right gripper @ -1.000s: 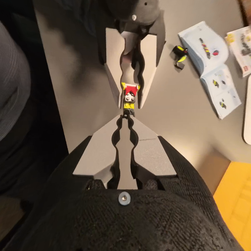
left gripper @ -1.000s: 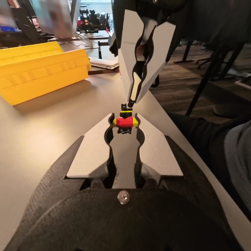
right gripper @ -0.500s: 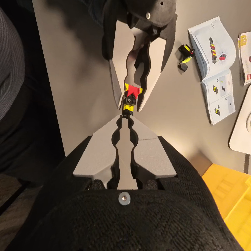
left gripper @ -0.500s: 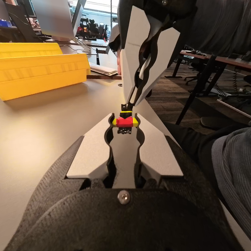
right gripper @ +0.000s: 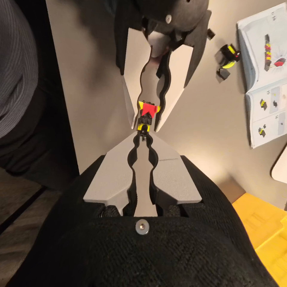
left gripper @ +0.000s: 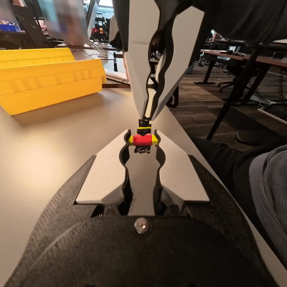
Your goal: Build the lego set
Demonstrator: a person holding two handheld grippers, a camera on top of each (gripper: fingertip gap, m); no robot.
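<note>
My left gripper (left gripper: 142, 135) is shut on a small lego assembly (left gripper: 142, 139) of red, yellow and black bricks, held above the table near its right edge. In the right wrist view the same assembly (right gripper: 147, 114) sits between the left gripper's fingers. My right gripper (right gripper: 143, 135) is shut on a small black lego piece (right gripper: 144, 135), and presses it against the yellow end of the assembly. In the left wrist view the right gripper (left gripper: 146, 118) comes down from above with the black piece (left gripper: 144, 122) at its tips.
Yellow bins (left gripper: 49, 82) stand at the back left of the beige table (left gripper: 54, 139). An open instruction booklet (right gripper: 267, 80) and a loose black and yellow lego part (right gripper: 227, 60) lie to the right. A person's legs (left gripper: 256, 178) are by the table's edge. A white tray's corner (right gripper: 279, 167) shows. Less than 4 cm separates the two grippers' tips.
The right gripper with the black piece has come down onto the assembly's top end; a second ago it was slightly apart. The left gripper has kept its hold.
</note>
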